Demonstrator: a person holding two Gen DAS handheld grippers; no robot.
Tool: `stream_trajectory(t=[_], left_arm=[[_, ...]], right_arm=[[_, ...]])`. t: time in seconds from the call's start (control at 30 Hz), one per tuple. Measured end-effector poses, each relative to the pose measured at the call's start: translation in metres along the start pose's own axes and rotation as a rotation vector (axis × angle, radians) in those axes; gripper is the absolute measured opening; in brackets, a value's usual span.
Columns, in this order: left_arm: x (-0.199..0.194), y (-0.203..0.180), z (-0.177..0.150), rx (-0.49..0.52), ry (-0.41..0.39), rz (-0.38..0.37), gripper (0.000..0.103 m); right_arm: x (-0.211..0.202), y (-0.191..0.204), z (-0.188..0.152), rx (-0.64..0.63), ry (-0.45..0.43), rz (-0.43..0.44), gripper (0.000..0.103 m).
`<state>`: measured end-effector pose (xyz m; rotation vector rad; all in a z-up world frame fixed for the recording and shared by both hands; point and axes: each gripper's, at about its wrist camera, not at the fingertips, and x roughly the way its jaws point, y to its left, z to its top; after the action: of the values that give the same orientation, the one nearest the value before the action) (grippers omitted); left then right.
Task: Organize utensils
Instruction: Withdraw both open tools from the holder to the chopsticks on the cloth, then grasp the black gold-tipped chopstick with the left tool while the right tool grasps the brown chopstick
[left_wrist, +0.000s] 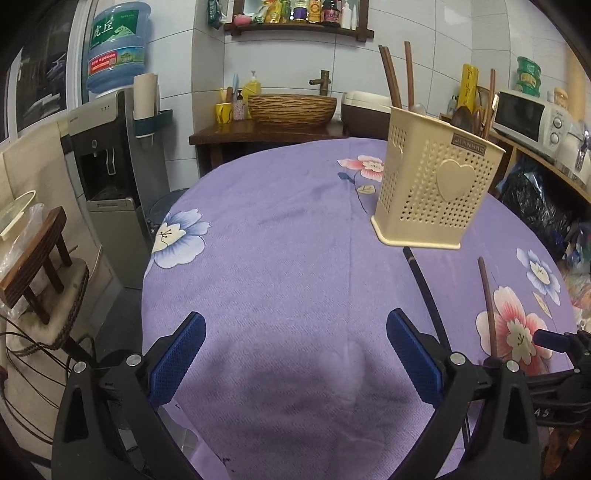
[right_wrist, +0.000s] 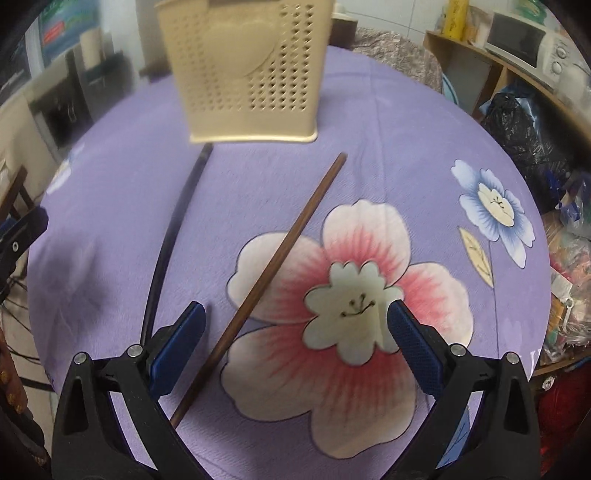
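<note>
A cream perforated utensil holder (left_wrist: 432, 184) with heart reliefs stands on the purple flowered tablecloth (left_wrist: 288, 258), with several brown chopsticks (left_wrist: 391, 74) upright in it. A black chopstick (left_wrist: 424, 288) and a brown chopstick (left_wrist: 488, 306) lie on the cloth in front of it. My left gripper (left_wrist: 295, 350) hovers open over bare cloth, left of both. In the right wrist view the holder (right_wrist: 243, 74) is at the top. My right gripper (right_wrist: 295, 339) is open above the brown chopstick (right_wrist: 273, 266), which crosses between its fingers without touching the pads. The black chopstick (right_wrist: 166, 240) lies just left of them.
A water dispenser (left_wrist: 110, 166) and a small wooden stool (left_wrist: 37, 266) stand left of the table. A basket (left_wrist: 291, 107) sits on a dark cabinet behind it. A microwave (left_wrist: 528, 114) and black bags (left_wrist: 532, 203) line the right side. The left gripper's tip (right_wrist: 22, 229) shows at the right wrist view's left edge.
</note>
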<state>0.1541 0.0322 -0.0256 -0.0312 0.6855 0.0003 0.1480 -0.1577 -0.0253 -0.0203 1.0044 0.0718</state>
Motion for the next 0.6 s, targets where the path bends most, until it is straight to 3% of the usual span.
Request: stream_trajectory(t=[0.23, 0.6], left_arm=[[0.0, -0.012, -0.006, 0.026, 0.01, -0.014, 0.097], [0.001, -0.014, -0.014, 0.022, 0.04, -0.047, 0.097]], right_arm=[[-0.004, 0.002, -0.007, -0.013, 0.022, -0.008, 0.097], [-0.007, -0.058, -0.017, 0.078, 0.035, -0.044, 0.097]])
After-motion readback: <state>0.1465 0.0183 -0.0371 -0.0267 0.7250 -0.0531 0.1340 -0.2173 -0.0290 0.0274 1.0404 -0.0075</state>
